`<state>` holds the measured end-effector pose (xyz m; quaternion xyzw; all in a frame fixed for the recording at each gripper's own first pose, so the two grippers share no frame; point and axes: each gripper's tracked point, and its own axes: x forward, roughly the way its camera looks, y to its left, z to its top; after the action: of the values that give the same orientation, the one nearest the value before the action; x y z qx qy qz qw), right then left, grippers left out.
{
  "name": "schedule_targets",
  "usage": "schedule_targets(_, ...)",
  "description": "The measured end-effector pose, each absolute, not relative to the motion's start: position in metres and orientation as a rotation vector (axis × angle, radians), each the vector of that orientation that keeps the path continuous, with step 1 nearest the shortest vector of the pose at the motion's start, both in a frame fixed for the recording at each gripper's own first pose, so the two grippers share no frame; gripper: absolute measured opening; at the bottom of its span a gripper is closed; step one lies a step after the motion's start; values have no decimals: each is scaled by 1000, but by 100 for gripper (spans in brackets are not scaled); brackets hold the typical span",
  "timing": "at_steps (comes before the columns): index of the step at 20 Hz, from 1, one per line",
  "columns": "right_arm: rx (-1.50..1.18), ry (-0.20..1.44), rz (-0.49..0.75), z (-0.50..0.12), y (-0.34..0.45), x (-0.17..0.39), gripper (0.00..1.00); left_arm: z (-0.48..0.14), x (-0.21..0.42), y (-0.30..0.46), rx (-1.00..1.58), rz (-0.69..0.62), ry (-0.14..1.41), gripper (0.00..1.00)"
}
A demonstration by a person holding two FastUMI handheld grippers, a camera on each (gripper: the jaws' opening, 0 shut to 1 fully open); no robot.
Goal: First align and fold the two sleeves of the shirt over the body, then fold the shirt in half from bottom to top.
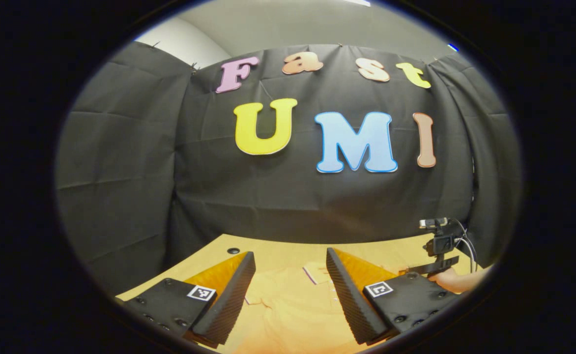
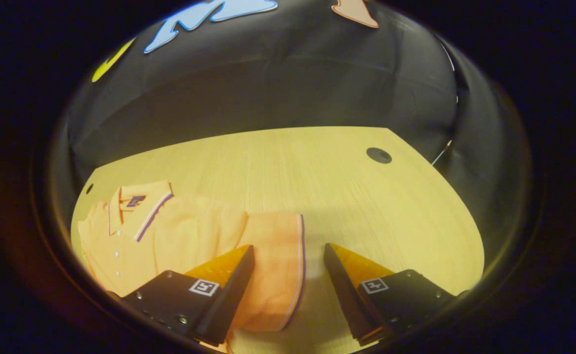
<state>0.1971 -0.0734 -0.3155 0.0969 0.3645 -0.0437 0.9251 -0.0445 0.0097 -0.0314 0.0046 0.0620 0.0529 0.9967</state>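
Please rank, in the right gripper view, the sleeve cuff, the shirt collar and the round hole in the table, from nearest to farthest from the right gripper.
From the right gripper:
1. Sleeve cuff, lying between its open fingers.
2. Shirt collar, off to the left.
3. Round hole, far right part of the table, near the back edge.
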Motion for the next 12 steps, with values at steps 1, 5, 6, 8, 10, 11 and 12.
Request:
schedule_targets(1, 210, 759, -87, -315, -73, 194, 81, -30, -46, 9, 10, 106, 122, 98)
schedule_targets(5, 224, 762, -82, -314, -74, 195, 28, -29, -51, 13, 7, 118, 115, 98)
schedule_targets(6, 215, 764, -88, -315, -76, 196, 27, -30, -52, 16, 4, 122, 115, 98)
schedule_targets(8, 223, 761, -82, -311, -73, 196, 4, -31, -54, 20, -2, 132, 115, 98)
schedule_targets(10, 187, 751, -72, -306, -74, 195, 4, -32, -56, 23, -10, 139, 116, 98)
schedule_targets(11, 167, 726, -66, -298, -73, 196, 4, -34, -55, 25, -14, 143, 118, 98)
schedule_targets(12, 146, 694, -55, -286, -70, 197, 4, -36, -55, 28, -18, 148, 121, 98)
